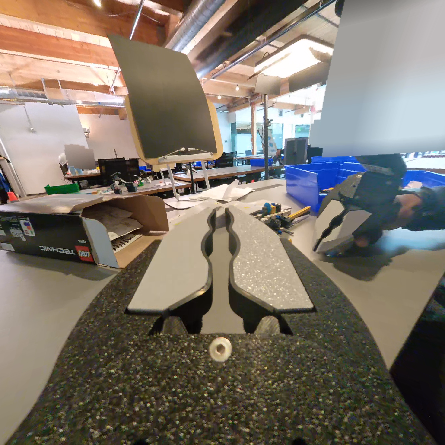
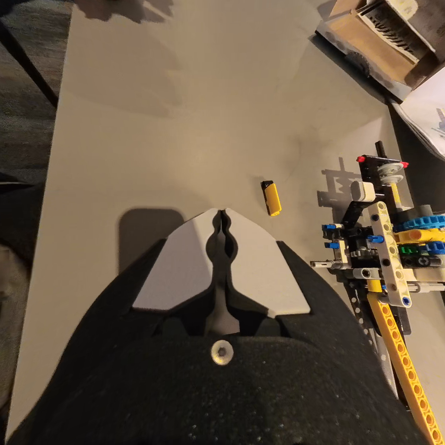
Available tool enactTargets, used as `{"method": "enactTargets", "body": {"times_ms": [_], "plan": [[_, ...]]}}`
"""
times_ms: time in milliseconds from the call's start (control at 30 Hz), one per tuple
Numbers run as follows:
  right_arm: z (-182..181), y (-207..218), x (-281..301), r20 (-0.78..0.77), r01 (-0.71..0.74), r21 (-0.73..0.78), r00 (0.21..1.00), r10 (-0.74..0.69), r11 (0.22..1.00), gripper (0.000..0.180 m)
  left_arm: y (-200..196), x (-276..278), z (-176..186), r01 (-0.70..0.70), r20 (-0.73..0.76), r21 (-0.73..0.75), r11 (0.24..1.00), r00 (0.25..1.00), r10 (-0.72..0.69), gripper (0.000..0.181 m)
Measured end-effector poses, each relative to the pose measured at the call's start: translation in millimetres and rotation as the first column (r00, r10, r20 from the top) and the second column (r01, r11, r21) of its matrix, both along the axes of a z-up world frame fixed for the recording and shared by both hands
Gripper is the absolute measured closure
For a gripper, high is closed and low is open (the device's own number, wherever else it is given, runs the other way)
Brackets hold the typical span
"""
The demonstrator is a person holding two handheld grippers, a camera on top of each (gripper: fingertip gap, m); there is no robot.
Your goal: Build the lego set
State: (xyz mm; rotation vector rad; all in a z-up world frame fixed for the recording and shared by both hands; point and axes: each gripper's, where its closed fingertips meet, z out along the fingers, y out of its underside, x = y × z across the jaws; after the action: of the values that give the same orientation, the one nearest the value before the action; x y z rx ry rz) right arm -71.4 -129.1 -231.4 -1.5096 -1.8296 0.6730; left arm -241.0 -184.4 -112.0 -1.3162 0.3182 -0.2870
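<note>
A part-built Lego model (image 2: 385, 252) of white, black, yellow and blue parts stands on the grey table (image 2: 168, 120), right of my right gripper (image 2: 221, 212). A long yellow beam (image 2: 409, 368) sticks out of it toward the camera. A small yellow piece with a black end (image 2: 271, 198) lies loose just right of the right gripper's tips. The right gripper is shut and empty, tips close to the table. My left gripper (image 1: 220, 209) is held low over the table with its jaws a narrow gap apart and empty. The model (image 1: 277, 216) lies beyond it to the right, with the right gripper (image 1: 320, 245) nearer.
An open black Lego box (image 1: 48, 236) with paper booklets lies at the left. Blue bins (image 1: 310, 183) stand behind the model. A dark board on a white stand (image 1: 168, 101) and white paper (image 1: 224, 192) are at the back. Instruction sheets (image 2: 428, 115) lie beside the box (image 2: 385, 43). Left tips to right tips: about 20 cm.
</note>
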Motion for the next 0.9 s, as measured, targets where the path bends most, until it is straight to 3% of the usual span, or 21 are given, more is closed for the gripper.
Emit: {"method": "enactTargets", "body": {"times_ms": [167,333,533,633,733,833,900], "plan": [[0,1,0,0.001,0.007,-0.002,1.0,-0.007,1.0,0.18,-28,9,-2,0.02,-0.003,-0.025,1.0,1.0,-0.02,0.174],[2,2,1,-0.021,0.015,0.067,1.0,-0.014,0.998,0.179,-88,34,-6,-0.013,0.01,-0.003,1.0,1.0,0.013,0.173],[9,-8,6,-0.066,0.052,0.258,0.997,-0.036,0.965,0.175,-186,83,-67,-0.062,0.059,-0.165,0.984,0.996,0.072,0.172],[22,-70,8,-0.138,-0.01,0.172,0.99,0.034,0.985,0.169,-238,106,-114,-0.108,0.052,-0.301,0.947,0.99,0.13,0.171],[20,-164,10,-0.153,-0.187,0.181,0.964,0.216,0.966,0.167,-287,119,-154,-0.184,0.035,-0.401,0.897,0.976,0.215,0.17],[-24,-244,10,-0.057,-0.372,0.19,0.92,0.389,0.909,0.165,-333,122,-174,-0.239,0.072,-0.48,0.844,0.948,0.31,0.168],[-62,-272,3,-0.002,-0.438,0.177,0.895,0.446,0.881,0.162,-364,121,-176,-0.28,0.082,-0.509,0.814,0.925,0.37,0.167]]}}
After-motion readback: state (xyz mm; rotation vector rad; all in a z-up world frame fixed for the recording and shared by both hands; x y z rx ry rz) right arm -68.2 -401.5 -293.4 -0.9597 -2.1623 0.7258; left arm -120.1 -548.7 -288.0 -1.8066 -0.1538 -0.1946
